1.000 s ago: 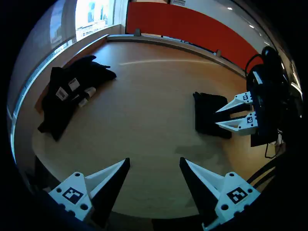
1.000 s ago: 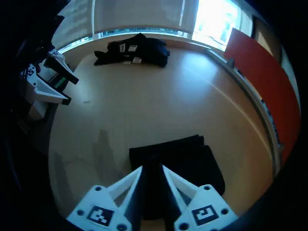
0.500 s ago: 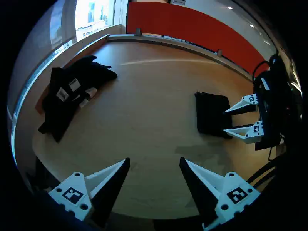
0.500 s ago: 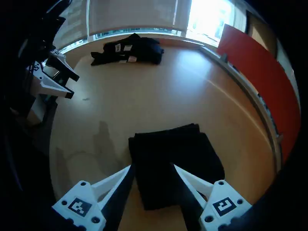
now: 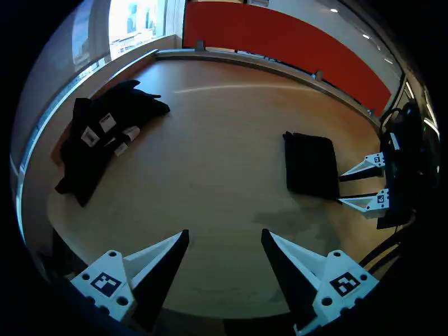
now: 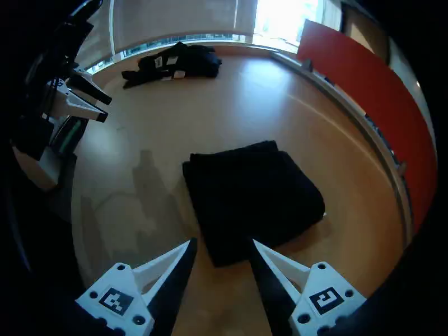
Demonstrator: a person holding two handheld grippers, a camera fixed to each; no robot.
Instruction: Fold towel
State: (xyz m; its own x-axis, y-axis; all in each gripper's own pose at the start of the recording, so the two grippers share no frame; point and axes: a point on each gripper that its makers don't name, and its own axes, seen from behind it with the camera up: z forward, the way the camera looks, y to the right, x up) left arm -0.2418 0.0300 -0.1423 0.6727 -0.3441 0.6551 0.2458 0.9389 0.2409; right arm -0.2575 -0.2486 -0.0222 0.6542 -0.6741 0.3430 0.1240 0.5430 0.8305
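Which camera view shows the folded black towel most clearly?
The right gripper view: the folded towel lies large and close, just ahead of the right gripper. The left gripper view shows it small and farther off.

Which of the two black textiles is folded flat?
The black towel just ahead of the right gripper; the tagged heap by the window lies crumpled.

Left tool point(image 5: 224, 232): white wedges, black pads point(image 5: 167, 263), markers point(image 5: 106, 283).
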